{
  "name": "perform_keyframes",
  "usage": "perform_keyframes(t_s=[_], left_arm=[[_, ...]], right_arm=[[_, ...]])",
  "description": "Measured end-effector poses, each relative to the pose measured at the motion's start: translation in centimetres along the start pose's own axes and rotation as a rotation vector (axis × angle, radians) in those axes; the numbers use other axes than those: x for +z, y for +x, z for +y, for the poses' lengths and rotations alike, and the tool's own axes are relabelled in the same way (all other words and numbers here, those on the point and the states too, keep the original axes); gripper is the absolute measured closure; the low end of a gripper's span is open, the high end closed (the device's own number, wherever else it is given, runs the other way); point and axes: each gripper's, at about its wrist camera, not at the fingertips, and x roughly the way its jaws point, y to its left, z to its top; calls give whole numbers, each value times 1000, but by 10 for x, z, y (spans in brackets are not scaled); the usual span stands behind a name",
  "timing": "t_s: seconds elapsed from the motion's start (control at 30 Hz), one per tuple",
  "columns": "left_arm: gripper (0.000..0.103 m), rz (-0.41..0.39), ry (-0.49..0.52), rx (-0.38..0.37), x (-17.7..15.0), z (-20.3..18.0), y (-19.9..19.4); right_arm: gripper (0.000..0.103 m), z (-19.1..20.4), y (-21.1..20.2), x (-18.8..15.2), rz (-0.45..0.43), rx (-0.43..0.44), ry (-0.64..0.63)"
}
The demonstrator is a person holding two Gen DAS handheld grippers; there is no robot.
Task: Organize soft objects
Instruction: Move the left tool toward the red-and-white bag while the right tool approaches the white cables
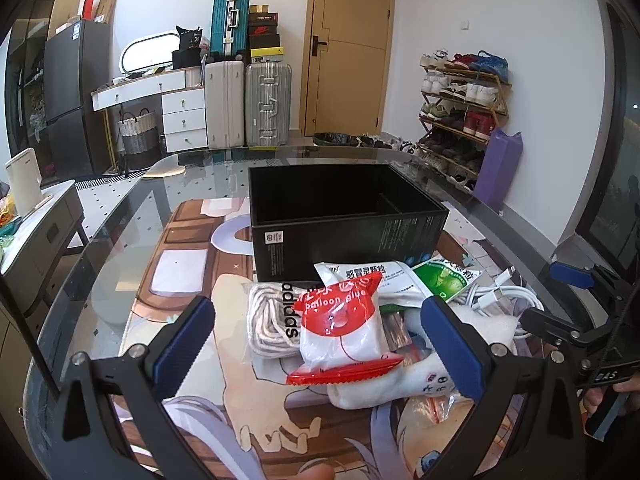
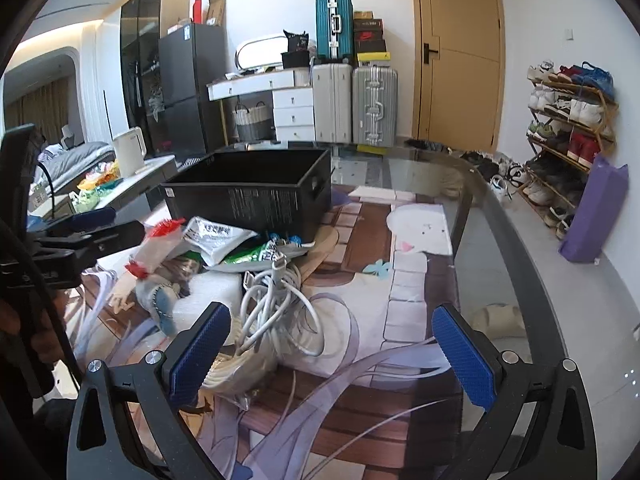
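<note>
basically nothing sorted yet: black box (image 1: pixel 348 216) looks empty, whole pile sits on the desk (image 1: pixel 120 240) before it. my left gripper (image 1: pixel 316 344) gapes around the red-white packet (image 1: pixel 344 320); right gripper (image 2: pixel 332 356) spread near the white cable (image 2: pixel 276 304).

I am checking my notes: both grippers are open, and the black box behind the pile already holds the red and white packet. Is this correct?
Not quite. The left wrist view shows the black box empty; the red and white packet lies on the pile, between the open left gripper's fingers. The right gripper is open too.
</note>
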Motion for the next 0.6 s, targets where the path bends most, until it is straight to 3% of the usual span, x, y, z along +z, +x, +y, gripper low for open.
perform_keyframes(t_s=[0.4,0.6], left_arm=[[0,48,12,17,-3,1,14],[0,81,2,27,-3,3,21]], right_arm=[[1,13,33,11,85,41,-46],[1,11,47,16,118,88,-10]])
